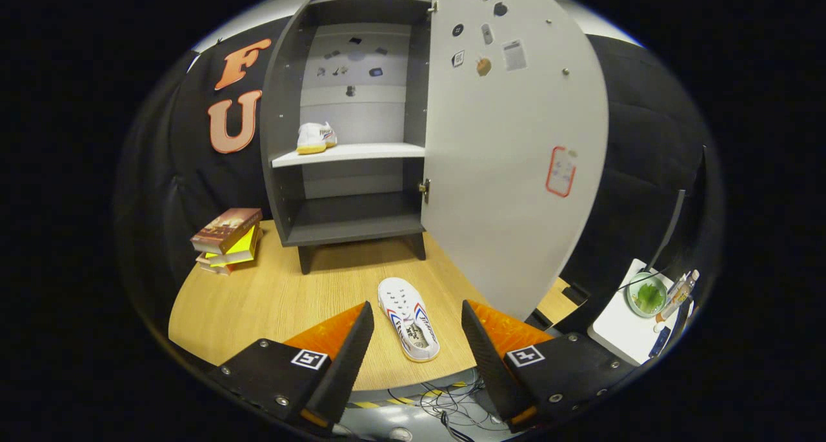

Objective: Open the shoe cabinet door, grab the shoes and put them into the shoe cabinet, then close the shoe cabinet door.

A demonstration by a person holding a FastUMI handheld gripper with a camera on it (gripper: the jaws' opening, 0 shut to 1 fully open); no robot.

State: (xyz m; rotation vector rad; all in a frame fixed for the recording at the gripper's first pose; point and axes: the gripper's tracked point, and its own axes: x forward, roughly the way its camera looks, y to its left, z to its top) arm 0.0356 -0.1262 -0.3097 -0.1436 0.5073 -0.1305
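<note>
Hand-held gripper (417, 329) spread wide, empty, framing the white sneaker (408, 319) lying on the tabletop (271, 300) between the fingers, lined up for a pinch. Shoe cabinet (352, 226) beyond, door (510, 158) swung open, second sneaker (315, 137) already on the shelf (361, 151).

Even, bright overhead light is seen; soft shadows are cast under the cabinet (352, 229); edges are strongly bent; focus is sharp.
</note>
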